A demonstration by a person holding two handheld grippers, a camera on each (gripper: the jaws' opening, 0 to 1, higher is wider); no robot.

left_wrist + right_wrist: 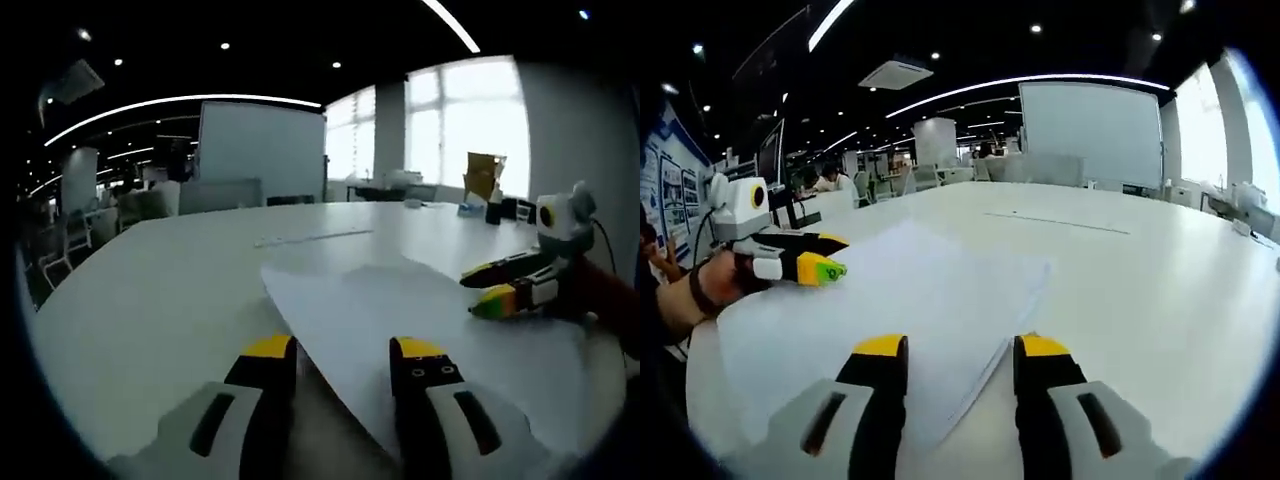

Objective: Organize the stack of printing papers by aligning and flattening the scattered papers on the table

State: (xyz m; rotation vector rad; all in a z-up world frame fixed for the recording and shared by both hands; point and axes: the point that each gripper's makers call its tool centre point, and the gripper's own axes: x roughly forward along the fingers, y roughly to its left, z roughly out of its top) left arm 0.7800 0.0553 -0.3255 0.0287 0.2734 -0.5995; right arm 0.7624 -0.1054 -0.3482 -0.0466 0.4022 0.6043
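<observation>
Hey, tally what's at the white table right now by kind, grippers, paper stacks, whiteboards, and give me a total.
Grippers: 2, the left gripper and the right gripper
Paper stacks: 1, the papers lying on the table
Whiteboards: 1, the whiteboard beyond the table
Total: 4
</observation>
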